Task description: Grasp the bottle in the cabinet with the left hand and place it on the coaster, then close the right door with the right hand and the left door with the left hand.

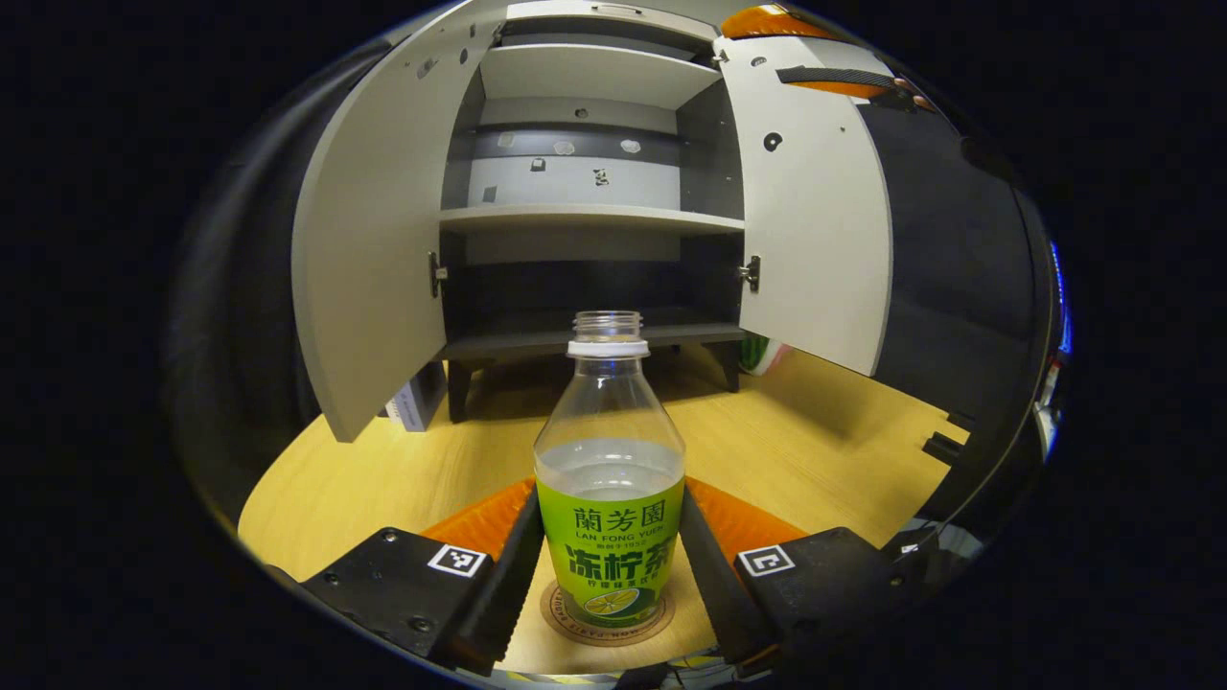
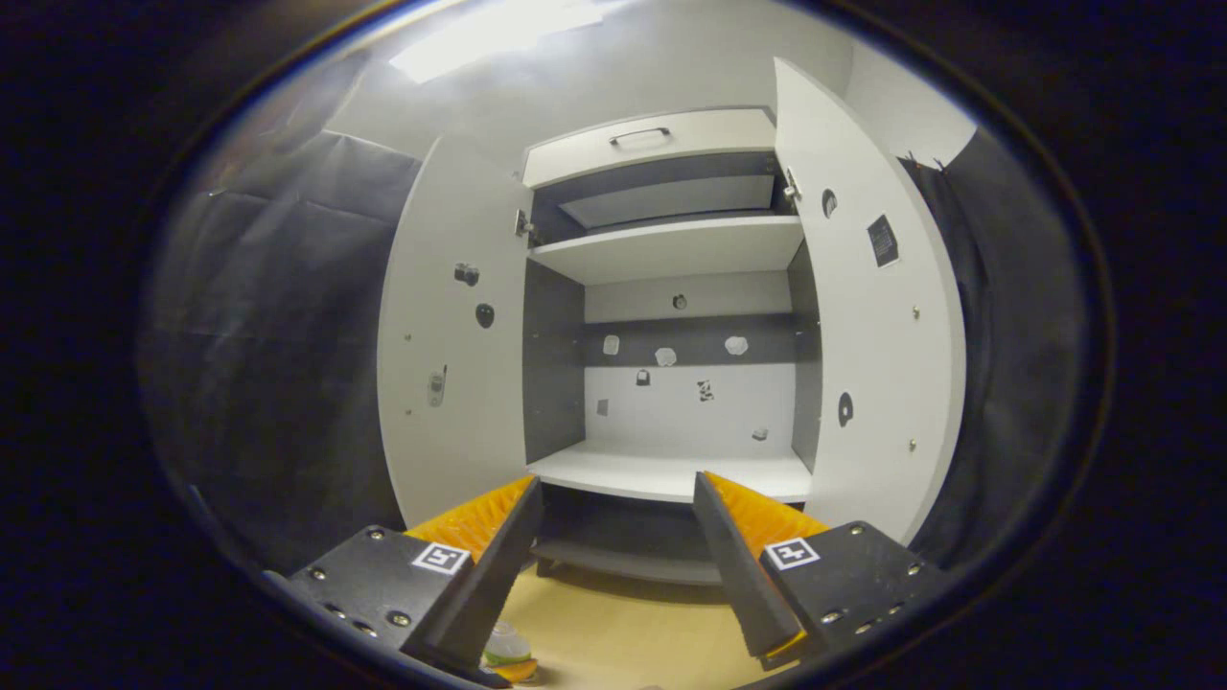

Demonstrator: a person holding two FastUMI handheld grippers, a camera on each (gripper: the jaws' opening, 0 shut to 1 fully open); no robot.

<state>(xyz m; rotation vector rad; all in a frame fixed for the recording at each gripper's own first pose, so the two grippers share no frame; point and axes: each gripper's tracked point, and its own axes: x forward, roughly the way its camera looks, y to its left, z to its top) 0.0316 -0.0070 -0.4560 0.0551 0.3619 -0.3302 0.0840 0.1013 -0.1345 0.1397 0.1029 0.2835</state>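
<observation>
Left gripper view: left gripper (image 1: 610, 565) around bottle (image 1: 610, 498), one finger on each side, close to label; cannot tell if fingers press on it. Bottle upright on coaster (image 1: 608, 618), on wooden table (image 1: 815, 450). No cap on bottle. Ahead, cabinet (image 1: 590, 220) shelves bare; left door (image 1: 369, 249) and right door (image 1: 815, 211) both swung open

Right gripper view: right gripper (image 2: 618, 565) open wide, nothing between fingers. Cabinet straight ahead, left door (image 2: 451, 355) and right door (image 2: 882, 316) open to either side

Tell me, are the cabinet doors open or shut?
Open: both doors, left and right, swing outward, baring the shelves.
</observation>
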